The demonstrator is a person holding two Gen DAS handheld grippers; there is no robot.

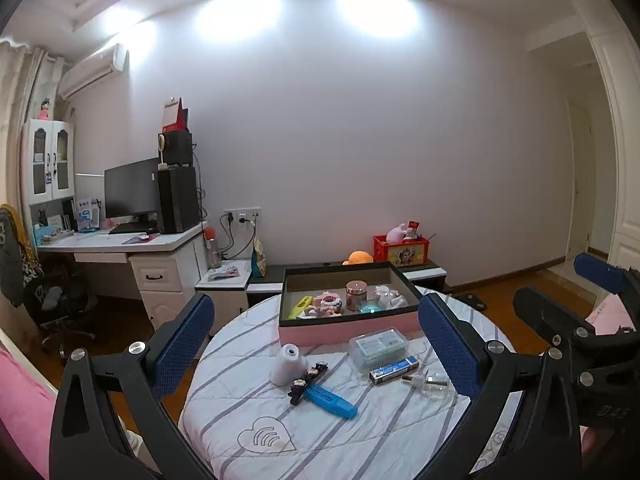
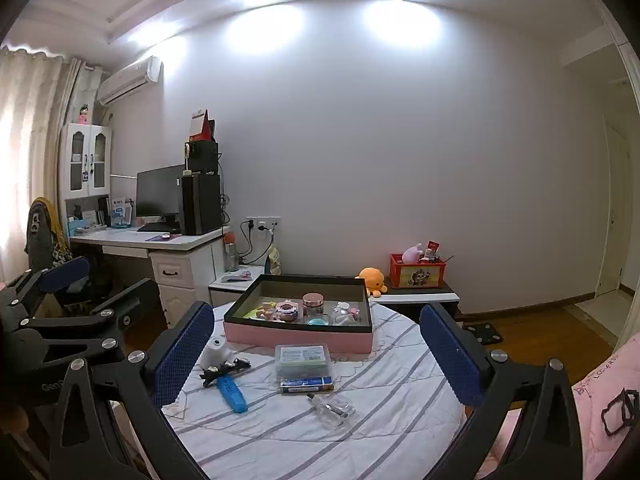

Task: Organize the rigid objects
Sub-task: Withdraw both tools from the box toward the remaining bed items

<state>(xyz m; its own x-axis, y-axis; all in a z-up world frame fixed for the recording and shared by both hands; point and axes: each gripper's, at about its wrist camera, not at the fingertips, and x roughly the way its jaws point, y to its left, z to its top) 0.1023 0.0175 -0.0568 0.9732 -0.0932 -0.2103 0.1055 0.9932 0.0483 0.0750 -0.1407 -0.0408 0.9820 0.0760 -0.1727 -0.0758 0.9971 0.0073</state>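
1. Nearest the lens, the left gripper (image 1: 316, 344) shows black arms with blue textured fingers (image 1: 184, 344) spread wide, nothing between them.
2. Likewise the right gripper (image 2: 316, 354) has its fingers (image 2: 450, 356) parted as wide as they go, empty, hovering over the near edge of the round worktop (image 2: 280, 440) with its white, grey-striped cloth.
3. On the near left of the cloth lies a bright blue plastic highlighter pen (image 1: 330, 397), its far end touching a black hair clip with pale studs (image 1: 306, 380).
4. Just beyond the clip, to the left, stands a small white tapered cone-shaped object (image 1: 288, 364).
5. At the centre sits a clear lidded plastic box with a green label (image 1: 378, 347); just in front lies a slim blue-and-black rectangular packet (image 1: 394, 370).
6. Nearer and to the right rests a small clear glass bottle on its side (image 2: 334, 407).
7. Farther back sits a pink-sided, black-rimmed rectangular tray (image 1: 344, 330), holding a copper-lidded jar (image 1: 356, 294) and several small trinkets.
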